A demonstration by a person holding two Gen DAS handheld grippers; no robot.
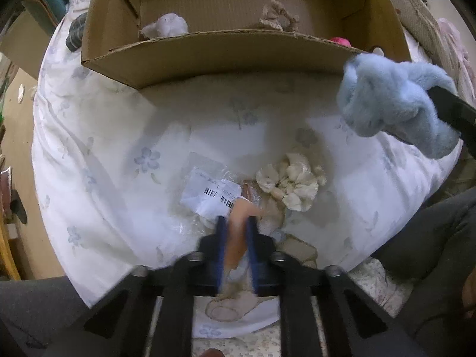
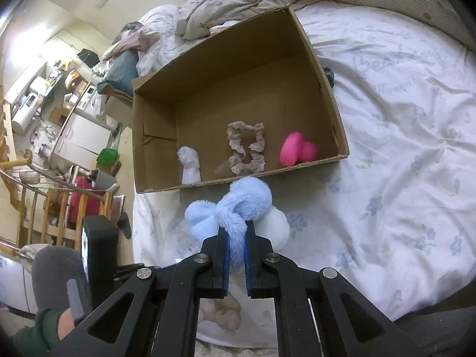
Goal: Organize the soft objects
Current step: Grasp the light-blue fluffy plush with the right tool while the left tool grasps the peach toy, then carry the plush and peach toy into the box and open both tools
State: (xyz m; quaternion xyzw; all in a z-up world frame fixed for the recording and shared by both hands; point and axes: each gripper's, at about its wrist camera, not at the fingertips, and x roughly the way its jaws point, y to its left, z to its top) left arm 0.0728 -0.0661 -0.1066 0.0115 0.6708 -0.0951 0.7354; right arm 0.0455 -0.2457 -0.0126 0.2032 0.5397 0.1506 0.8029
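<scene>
The right claw [image 2: 236, 232], clamped on the blue plush [image 2: 229, 208], hangs just short of the box's [image 2: 309, 166] near wall, so it goes forward and over; the left claw [image 1: 236, 238] pinches something peach.

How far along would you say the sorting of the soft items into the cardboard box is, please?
Partly done. Three items already lie in the cardboard box: a white sock, a frilly scrunchie and a pink plush. In hand: the right tongs grip a fluffy blue scrunchie short of the box; the left tongs pinch a peach cloth item. A cream scrunchie waits on the bedsheet.
</scene>
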